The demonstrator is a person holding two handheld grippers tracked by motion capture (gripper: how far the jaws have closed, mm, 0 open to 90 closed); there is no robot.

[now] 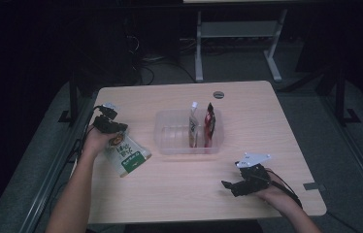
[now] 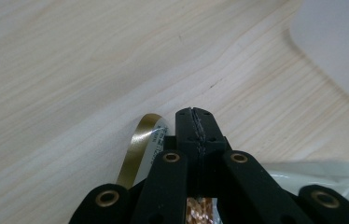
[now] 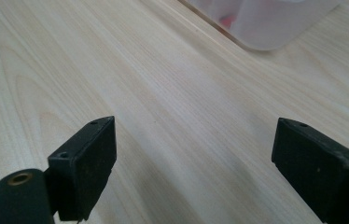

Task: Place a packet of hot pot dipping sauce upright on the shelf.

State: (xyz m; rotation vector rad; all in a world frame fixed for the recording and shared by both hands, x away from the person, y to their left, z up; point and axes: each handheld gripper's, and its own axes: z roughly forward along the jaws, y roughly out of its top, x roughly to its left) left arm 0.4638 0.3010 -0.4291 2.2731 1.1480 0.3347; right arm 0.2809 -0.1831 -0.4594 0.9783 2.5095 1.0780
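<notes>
A white and green snack bag (image 1: 127,155) hangs tilted over the left side of the wooden table (image 1: 179,189), its lower corner near the surface. My left gripper (image 1: 115,131) is shut on the bag's top edge. In the left gripper view the jaws (image 2: 195,114) are pressed flat together on that edge, with a gold strip of the bag (image 2: 137,149) curling out beside them. My right gripper (image 1: 228,186) rests low at the front right of the table. Its jaws (image 3: 193,158) stand wide apart over bare wood.
A clear plastic bin (image 1: 170,145) sits mid-table holding a white pouch (image 1: 193,127) and a red pouch (image 1: 210,125), both upright at its right end. The bin's corner (image 3: 266,23) lies ahead of the right gripper. A small round disc (image 1: 218,94) lies near the table's far edge.
</notes>
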